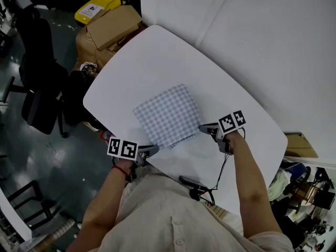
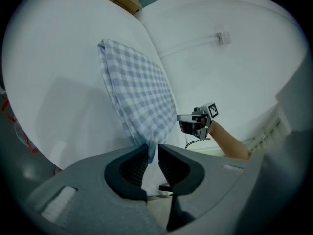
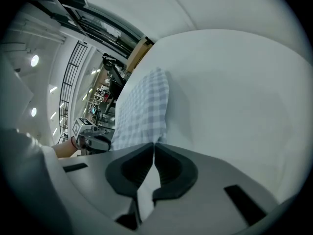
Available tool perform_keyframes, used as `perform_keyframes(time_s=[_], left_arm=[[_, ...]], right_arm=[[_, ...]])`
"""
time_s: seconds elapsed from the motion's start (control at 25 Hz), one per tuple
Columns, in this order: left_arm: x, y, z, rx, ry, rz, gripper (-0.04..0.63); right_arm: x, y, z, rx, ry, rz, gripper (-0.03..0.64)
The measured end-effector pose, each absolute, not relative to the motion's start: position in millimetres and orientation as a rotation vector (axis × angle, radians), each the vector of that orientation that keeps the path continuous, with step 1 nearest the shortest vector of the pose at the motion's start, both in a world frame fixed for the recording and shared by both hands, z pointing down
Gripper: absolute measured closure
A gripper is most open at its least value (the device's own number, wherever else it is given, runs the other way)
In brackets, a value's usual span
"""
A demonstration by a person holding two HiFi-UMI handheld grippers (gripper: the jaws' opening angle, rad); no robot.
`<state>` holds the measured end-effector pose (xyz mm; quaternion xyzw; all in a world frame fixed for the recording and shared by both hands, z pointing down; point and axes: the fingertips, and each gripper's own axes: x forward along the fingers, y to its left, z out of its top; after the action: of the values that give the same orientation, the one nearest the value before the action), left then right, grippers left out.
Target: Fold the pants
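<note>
Table [image 1: 157, 51] holds pants [image 1: 169, 115]; boxes [image 1: 107, 30] beyond.

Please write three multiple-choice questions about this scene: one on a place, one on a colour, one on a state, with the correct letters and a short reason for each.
1. Where on the white table do the folded pants lie?
A. by the edge nearest the person
B. at the far edge
C. off its far side

2. What pattern do the pants have?
A. plain black
B. pale blue-and-white check
C. red stripes

3. How do the right gripper's jaws stand?
A. wide apart
B. together
C. closed round a bottle

1 A: in the head view their near corner almost reaches that edge.
2 B: checks show in every view.
3 B: its own view shows the tips meeting.
</note>
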<state>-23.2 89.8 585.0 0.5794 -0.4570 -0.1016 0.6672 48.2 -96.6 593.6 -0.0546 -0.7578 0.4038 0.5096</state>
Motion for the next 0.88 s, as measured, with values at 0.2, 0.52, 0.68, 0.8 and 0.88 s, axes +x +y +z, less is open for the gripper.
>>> perform_keyframes(time_s=[0.2, 0.52, 0.68, 0.8, 0.88], left_arm=[[-25.9, 89.3, 580.2, 1.281, -1.005, -0.349, 0.528], [-28.6, 87.8, 582.6, 1.257, -1.040, -0.322, 0.520], [-39.1, 85.4, 586.9, 1.194, -1.099, -0.344, 0.539], [-41.5, 85.2, 587.9, 1.172, -1.129, -0.347, 0.572], [-38.3, 87.0, 585.2, 1.158, -1.126, -0.372, 0.574]], right_arm=[[51.6, -101.4, 587.1, -0.168, -1.815, 0.947, 0.594], [54.0, -102.4, 585.6, -0.204, -1.785, 0.820, 0.595], [53.3, -102.9, 587.7, -0.212, -1.770, 0.752, 0.595], [53.9, -103.0, 590.1, -0.213, -1.761, 0.706, 0.595], [56.9, -105.4, 590.8, -0.209, -1.757, 0.655, 0.595]])
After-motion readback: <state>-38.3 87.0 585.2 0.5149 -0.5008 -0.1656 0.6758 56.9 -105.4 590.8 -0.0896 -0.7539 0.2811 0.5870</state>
